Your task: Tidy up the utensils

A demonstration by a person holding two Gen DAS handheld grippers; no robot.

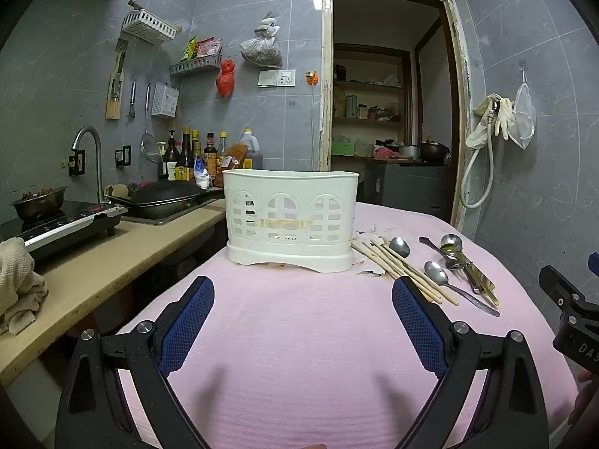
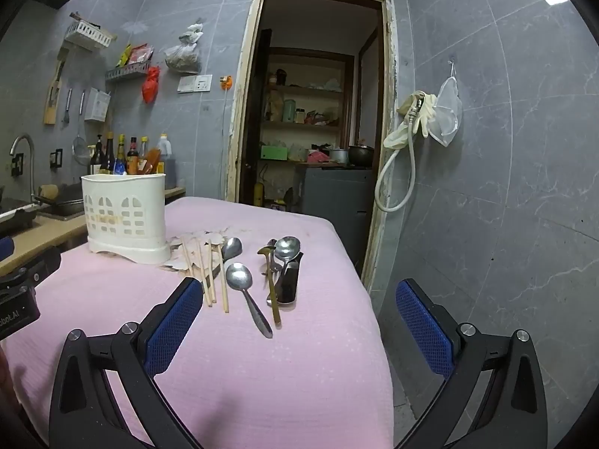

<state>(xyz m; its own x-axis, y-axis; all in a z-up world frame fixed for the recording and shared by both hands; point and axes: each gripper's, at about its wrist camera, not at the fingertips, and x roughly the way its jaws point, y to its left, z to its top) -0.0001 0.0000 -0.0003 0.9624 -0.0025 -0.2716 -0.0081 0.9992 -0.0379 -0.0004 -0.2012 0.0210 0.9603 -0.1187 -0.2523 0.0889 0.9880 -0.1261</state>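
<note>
A white plastic utensil holder stands upright on the pink tablecloth; it also shows in the right wrist view. To its right lie wooden chopsticks, a loose metal spoon and a pile of spoons and other cutlery. My left gripper is open and empty, a short way in front of the holder. My right gripper is open and empty, just in front of the utensils.
A kitchen counter with a stove, a wok and sauce bottles runs along the left. The table's right edge drops off beside the tiled wall. An open doorway lies behind the table. Torn paper scraps lie under the chopsticks.
</note>
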